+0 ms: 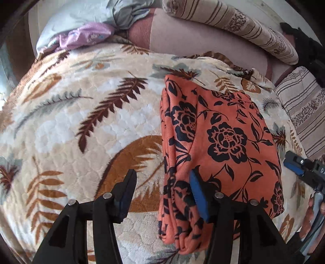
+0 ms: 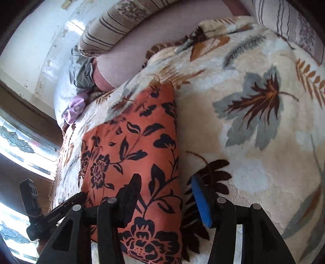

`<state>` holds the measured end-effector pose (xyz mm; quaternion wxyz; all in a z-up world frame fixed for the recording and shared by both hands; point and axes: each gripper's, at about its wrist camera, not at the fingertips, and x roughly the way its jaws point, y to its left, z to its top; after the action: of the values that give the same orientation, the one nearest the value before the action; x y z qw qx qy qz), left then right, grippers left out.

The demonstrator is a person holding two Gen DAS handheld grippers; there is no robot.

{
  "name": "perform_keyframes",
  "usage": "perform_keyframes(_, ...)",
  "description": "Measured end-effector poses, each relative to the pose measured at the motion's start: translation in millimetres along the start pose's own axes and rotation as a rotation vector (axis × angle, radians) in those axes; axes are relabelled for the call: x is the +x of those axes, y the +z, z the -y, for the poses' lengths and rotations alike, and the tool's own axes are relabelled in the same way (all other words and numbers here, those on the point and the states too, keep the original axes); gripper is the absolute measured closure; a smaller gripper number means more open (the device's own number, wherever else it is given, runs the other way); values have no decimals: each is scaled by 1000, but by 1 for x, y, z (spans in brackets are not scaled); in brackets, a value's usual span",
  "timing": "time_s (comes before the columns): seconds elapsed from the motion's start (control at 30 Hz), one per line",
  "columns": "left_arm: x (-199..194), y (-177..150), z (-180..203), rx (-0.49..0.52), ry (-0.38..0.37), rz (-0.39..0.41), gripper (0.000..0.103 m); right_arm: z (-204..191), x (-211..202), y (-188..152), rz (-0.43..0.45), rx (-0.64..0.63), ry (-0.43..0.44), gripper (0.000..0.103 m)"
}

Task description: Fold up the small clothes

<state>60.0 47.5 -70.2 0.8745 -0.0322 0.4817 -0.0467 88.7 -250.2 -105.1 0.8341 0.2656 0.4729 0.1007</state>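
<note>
A folded orange garment point(image 1: 223, 132) with black flowers lies flat on a leaf-patterned blanket point(image 1: 81, 101). My left gripper point(image 1: 162, 174) is open above the garment's near left folded edge, black finger over the blanket, blue pad point(image 1: 198, 193) over the cloth. In the right wrist view, my right gripper point(image 2: 166, 179) is open and straddles the right edge of the same garment point(image 2: 132, 142); its blue pad point(image 2: 201, 201) hangs over the blanket point(image 2: 254, 162). No pad presses on the cloth. Each view catches the other gripper at its edge: the right one point(image 1: 300, 164), the left one point(image 2: 40, 207).
Striped cushions point(image 1: 243, 24) line the back and right of the bed. A purple cloth point(image 1: 87, 35) and pale grey bedding point(image 1: 81, 14) lie at the far left. A patterned window point(image 2: 20, 142) stands beyond the bed's left edge. A hand point(image 1: 312, 213) shows at lower right.
</note>
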Motion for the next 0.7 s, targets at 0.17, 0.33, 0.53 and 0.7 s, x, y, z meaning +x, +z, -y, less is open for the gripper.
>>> perform_keyframes(0.17,-1,-15,5,50,69,25,39,-49,-31,3,95,-113,150,26)
perform_keyframes(0.33,13,-20,8,38,58,4,39,-44,32,-17,-109,-123,48,18)
perform_keyframes(0.53,0,-19,5,26,58,45,39,-77,1,8,40,-187,50,19)
perform_keyframes(0.7,0,-19,5,15,45,36,39,-56,58,32,-68,-119,-21,16)
